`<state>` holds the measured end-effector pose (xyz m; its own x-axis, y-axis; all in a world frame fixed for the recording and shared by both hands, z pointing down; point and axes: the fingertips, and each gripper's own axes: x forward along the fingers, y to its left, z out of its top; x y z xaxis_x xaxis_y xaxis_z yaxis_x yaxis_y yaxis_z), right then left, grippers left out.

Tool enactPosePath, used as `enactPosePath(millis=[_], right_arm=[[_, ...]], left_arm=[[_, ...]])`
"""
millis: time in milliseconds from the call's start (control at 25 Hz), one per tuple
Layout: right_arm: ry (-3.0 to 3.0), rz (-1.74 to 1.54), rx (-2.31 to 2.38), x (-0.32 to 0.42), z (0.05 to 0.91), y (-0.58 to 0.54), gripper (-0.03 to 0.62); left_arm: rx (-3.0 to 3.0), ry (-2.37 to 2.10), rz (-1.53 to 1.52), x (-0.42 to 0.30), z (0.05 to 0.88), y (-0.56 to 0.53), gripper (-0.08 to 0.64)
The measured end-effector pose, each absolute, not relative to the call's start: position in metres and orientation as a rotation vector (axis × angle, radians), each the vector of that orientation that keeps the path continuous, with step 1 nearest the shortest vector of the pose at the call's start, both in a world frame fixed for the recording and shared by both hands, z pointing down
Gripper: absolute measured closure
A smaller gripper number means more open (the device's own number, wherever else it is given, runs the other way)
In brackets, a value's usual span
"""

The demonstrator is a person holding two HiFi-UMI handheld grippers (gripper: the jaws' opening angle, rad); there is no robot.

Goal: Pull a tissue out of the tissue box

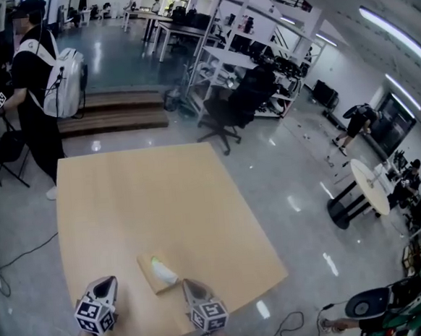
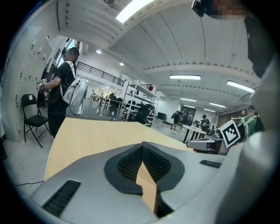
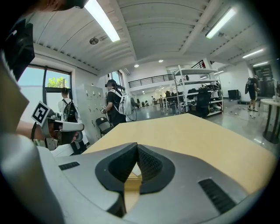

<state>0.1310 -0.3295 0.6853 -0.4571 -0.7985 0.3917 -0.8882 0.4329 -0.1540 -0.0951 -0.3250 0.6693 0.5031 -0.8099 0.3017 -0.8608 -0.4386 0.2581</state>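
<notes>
The approach is judged to be the step in hand: nothing is gripped yet, and the tissue is not yet drawn out. The tissue box [image 1: 152, 277] is seen lying flat close to the near edge of the tabletop [image 1: 148, 205], between the two tools. It is just beside the right tool [image 1: 191, 284] and a little further from the left tool [image 1: 103, 283]. A tissue [image 1: 162, 267] with a pale, greenish look is seen standing out of the slot on the box's top.

In the left gripper view the left tool [image 2: 142, 148] is shown with its ribbed pads pressed together at the tips and nothing pinched; only tan surface is glimpsed through the slit beneath them. In the right gripper view the right tool [image 3: 137, 146] is likewise pressed together and empty. What the tan and whitish patch seen through its slit belongs to cannot be told.

For the next move, one tool would need to be spread, brought over the slot and closed on the raised tissue alone, then lifted. The box is light, so it would probably have to be steadied by the other tool, or it may be dragged up with the tissue.

Counted: one tissue box, one exposed tissue, two tools, one tabletop. At the far left corner one person with a white backpack [image 1: 41, 90] is seen standing, well apart from the box.
</notes>
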Motion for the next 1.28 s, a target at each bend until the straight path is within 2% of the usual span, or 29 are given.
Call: enactPosePath(millis=[720,840,880,1000,1080,1280], right_arm=[[-2.350,0.719,1.423,0.127,0.723,-0.324,0.578],[-2.356,0.742,1.399,0.124,0.730,-0.326,0.538],[-2.358,0.750,1.391,0.123,0.732,-0.327,0.491],[-2.364,0.764,1.373,0.120,0.737,-0.329,0.451],[-2.364,0.768,1.365,0.118,0.740,-0.332,0.433],[-2.358,0.775,1.359,0.112,0.744,-0.343,0.433]], left_arm=[[2.331,-1.348,0.244,-0.090,0.674,-0.317,0.552],[2.327,-1.349,0.244,-0.091,0.677,-0.319,0.552],[2.325,-1.350,0.244,-0.092,0.678,-0.319,0.552],[2.316,-1.352,0.247,-0.092,0.681,-0.319,0.552],[2.312,-1.351,0.248,-0.092,0.682,-0.319,0.552],[2.305,-1.347,0.262,-0.094,0.683,-0.320,0.552]])
